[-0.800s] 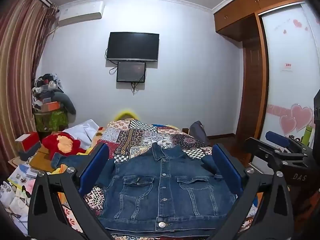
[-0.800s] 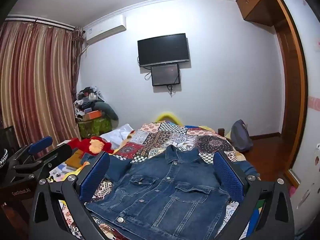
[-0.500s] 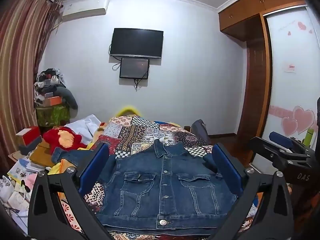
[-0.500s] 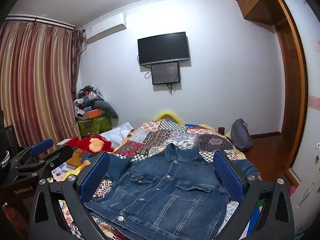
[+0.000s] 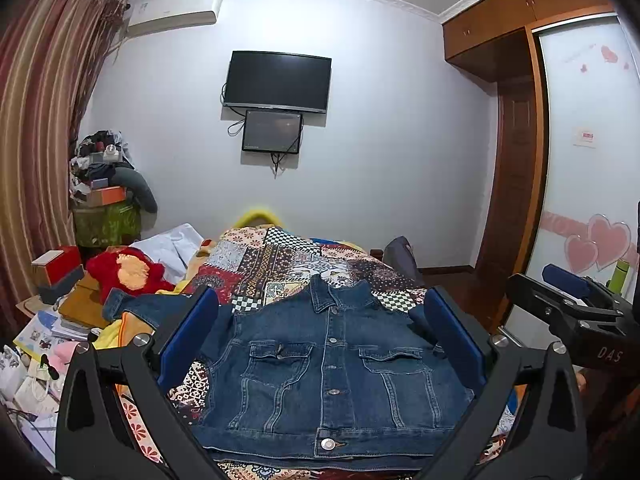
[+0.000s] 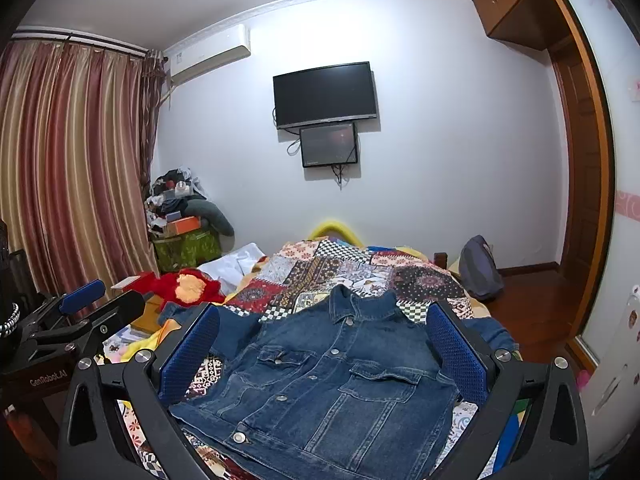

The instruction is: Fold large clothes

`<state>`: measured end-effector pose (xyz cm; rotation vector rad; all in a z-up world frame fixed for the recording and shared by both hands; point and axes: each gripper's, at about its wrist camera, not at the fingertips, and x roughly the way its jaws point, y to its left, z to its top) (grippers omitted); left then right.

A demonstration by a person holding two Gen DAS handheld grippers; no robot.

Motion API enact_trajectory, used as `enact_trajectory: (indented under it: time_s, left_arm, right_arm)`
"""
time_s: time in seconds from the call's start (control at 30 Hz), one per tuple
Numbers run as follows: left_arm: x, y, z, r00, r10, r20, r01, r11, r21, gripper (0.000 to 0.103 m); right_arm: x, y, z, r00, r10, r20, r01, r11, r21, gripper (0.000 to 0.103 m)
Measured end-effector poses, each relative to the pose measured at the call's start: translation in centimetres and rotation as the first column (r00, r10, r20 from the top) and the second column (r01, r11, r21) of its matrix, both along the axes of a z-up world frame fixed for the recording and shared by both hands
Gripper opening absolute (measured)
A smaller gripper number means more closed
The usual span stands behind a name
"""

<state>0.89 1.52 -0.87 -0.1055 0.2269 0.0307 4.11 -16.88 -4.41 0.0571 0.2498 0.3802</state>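
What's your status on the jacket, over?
Left tool and right tool both open, holding nothing. Denim jacket flat on the patchwork quilt, front up, buttoned, unfolded, sleeves spread. Nothing on it.

Legible markings, placed relative to the denim jacket (image 5: 332,368):

1. "DAS": pale letters on the black body of the right tongs (image 5: 576,312), right of the jacket in the left wrist view.
2. "GenRobot.AI": pale letters on the black body of the left tongs (image 6: 72,320), left of the jacket in the right wrist view.
3. Wall sticker (image 5: 585,136), up and right of the jacket: red print, too small to read.
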Motion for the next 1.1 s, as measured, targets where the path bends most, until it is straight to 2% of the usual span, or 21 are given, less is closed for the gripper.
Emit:
enact_trajectory:
  time_s: [1.1]
  left_arm:
    - [0.48,-0.04,0.11,1.0,-0.002,-0.006,0.002,1.0,0.008,0.103]
  right_arm:
    - [0.98,-0.12,-0.31,1.0,-0.017,-0.02,0.017,1.0,0.002,0.103]
